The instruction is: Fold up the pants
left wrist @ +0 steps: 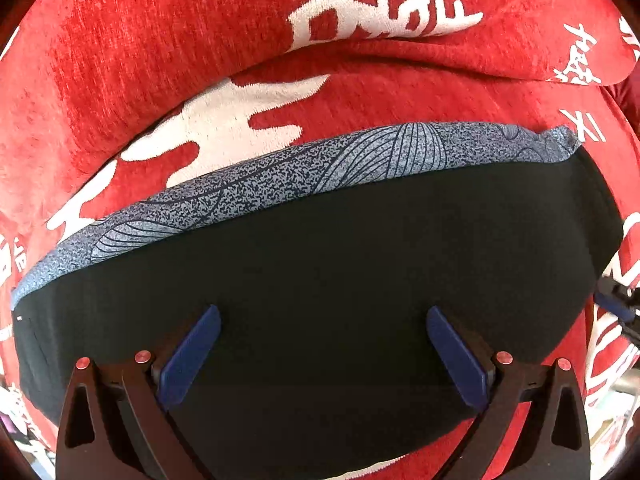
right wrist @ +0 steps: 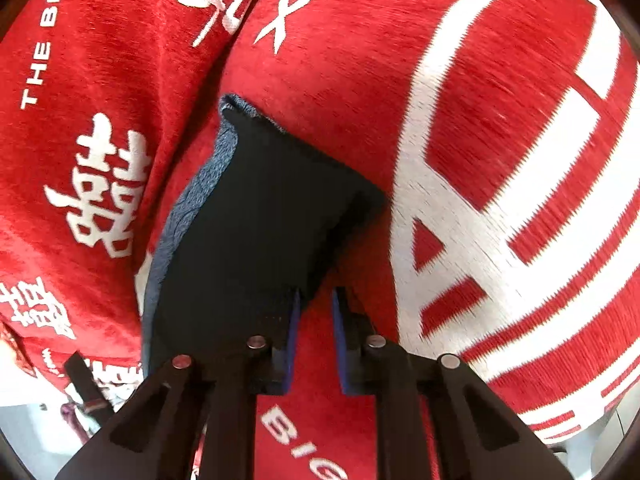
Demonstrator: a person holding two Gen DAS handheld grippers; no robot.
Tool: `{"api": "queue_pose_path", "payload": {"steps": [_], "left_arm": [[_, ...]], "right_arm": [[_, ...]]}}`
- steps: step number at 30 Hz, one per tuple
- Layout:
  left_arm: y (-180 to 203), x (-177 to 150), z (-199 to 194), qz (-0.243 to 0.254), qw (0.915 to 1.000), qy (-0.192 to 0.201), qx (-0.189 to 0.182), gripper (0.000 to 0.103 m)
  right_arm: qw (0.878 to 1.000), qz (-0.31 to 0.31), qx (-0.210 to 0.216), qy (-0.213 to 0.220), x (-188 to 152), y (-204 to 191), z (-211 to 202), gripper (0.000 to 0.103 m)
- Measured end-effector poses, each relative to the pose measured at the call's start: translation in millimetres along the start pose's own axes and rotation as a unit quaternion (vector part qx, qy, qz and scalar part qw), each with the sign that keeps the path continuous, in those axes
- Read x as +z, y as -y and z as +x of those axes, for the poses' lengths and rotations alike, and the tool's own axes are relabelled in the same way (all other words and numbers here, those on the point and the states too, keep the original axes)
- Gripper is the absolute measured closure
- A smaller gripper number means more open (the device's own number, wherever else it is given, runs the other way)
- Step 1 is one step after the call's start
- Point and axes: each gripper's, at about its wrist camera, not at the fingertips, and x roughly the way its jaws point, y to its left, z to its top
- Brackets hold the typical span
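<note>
Both tongs, left gripper (left wrist: pixel 323 354) and right gripper (right wrist: pixel 316 336), hang released over soft, limp folded pants (left wrist: pixel 340 280), best pinched at an edge.

The black pants (left wrist: pixel 320 280) hide the red cover (left wrist: pixel 120 60) beneath them, and their lower part runs behind the left gripper (left wrist: pixel 323 354) at the frame's bottom. Right view's white lettering (right wrist: pixel 500 200) is motion-blurred.

Folded black pants (right wrist: pixel 256 216) lying on red blanket (right wrist: pixel 332 80) with white lettering; grey-blue patterned layer showing along left edge. Right gripper (right wrist: pixel 316 300) at pants' near right corner, jaws slightly parted, nothing visibly clamped between.
</note>
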Motion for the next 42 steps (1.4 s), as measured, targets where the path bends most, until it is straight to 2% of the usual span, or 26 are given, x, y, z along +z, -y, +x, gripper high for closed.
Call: {"api": "queue_pose_path", "payload": {"steps": [2, 6, 9, 14, 17, 18, 20, 24, 25, 28, 29, 31, 34, 36, 39, 42], "left_arm": [[1, 1, 0, -0.002, 1.0, -0.003, 0.002, 0.0], [2, 7, -3, -0.005, 0.9999, -0.007, 0.006, 0.0], [4, 22, -7, -0.013, 0.9998, 0.012, 0.011, 0.0], [2, 68, 8, -0.045, 0.998, 0.029, 0.034, 0.0], [2, 84, 18, -0.056, 0.9965, 0.041, 0.047, 0.0], [3, 89, 17, -0.052, 0.9968, 0.031, 0.053, 0.0], [7, 89, 8, -0.044, 0.9968, 0.035, 0.056, 0.0], [24, 68, -15, -0.019, 0.9984, 0.044, 0.03, 0.0], [31, 60, -16, -0.008, 0.9985, 0.043, 0.032, 0.0], [43, 32, -4, 0.008, 0.9985, 0.025, 0.047, 0.0], [41, 26, -2, -0.016, 0.9982, 0.044, 0.038, 0.0], [39, 23, 0, -0.031, 0.9979, 0.048, 0.029, 0.0], [41, 26, 1, -0.017, 0.9985, 0.045, 0.024, 0.0], [39, 29, 2, -0.01, 0.9992, 0.038, 0.006, 0.0], [25, 35, -3, -0.007, 0.9993, 0.02, -0.03, 0.0], [-9, 27, -22, -0.03, 0.9975, 0.042, -0.048, 0.0]], "right_arm": [[1.0, -0.006, 0.009, -0.012, -3, 3, 0, 0.066], [0.999, 0.004, 0.042, -0.011, -6, 6, 8, 0.062], [0.998, 0.019, 0.061, -0.006, 1, 10, 17, 0.055], [0.996, -0.002, 0.088, 0.005, 13, 4, 19, 0.055], [0.995, -0.016, 0.102, 0.013, 21, -3, 21, 0.054], [0.994, -0.018, 0.106, 0.017, 23, -5, 21, 0.053], [0.993, -0.018, 0.114, 0.025, 26, -9, 23, 0.054], [0.991, 0.001, 0.129, 0.033, 30, -11, 28, 0.053], [0.991, 0.007, 0.128, 0.03, 31, -11, 29, 0.055], [0.992, 0.018, 0.121, 0.03, 32, -16, 22, 0.087], [0.991, 0.015, 0.125, 0.036, 31, -20, 16, 0.088], [0.99, -0.006, 0.129, 0.048, 27, -34, 1, 0.088], [0.988, -0.066, 0.121, 0.066, 19, -68, -19, 0.088], [0.984, -0.111, 0.114, 0.075, 11, -95, -29, 0.088], [0.976, -0.179, 0.093, 0.087, -6, -136, -40, 0.088], [0.961, -0.248, 0.069, 0.097, -29, -177, -48, 0.088]]}}
